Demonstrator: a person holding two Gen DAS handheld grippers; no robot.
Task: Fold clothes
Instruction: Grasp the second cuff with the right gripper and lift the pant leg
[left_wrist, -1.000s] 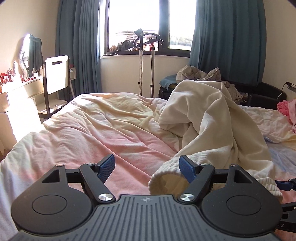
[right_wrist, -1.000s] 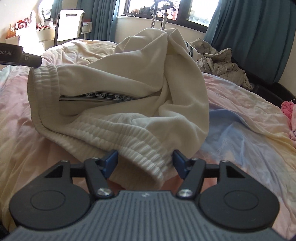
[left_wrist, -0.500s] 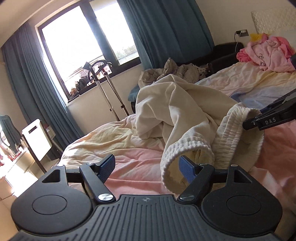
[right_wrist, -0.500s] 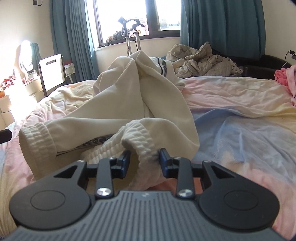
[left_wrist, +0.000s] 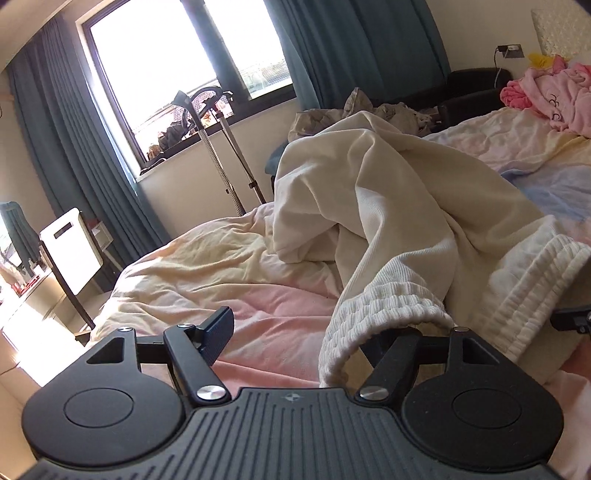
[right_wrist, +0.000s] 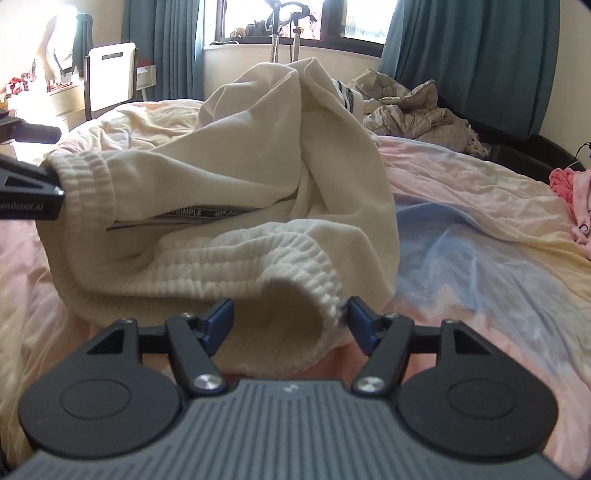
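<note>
Cream sweatpants (right_wrist: 258, 177) lay heaped in a rumpled mound toward the middle of the bed (right_wrist: 480, 229) – not flat, no fold made. Ribbed waistband (right_wrist: 280, 266) faced the near edge, bunched and gaping.

Right gripper (right_wrist: 291, 325) had its jaws spread wide, waistband loop sitting between them, nothing pinched. Left gripper (left_wrist: 317, 343) also stood apart; the waistband's other end was draped over its right finger, hiding the pad, left finger bare over the pink sheet. Looked like hooking, not a grip.

Progress judged: very early – garment only being picked at by the waistband. Left to do: grasp both waistband corners, spread the pants flat, lay leg on leg, fold up. Pink clothes (left_wrist: 546, 92) waited at the far right corner.
</note>
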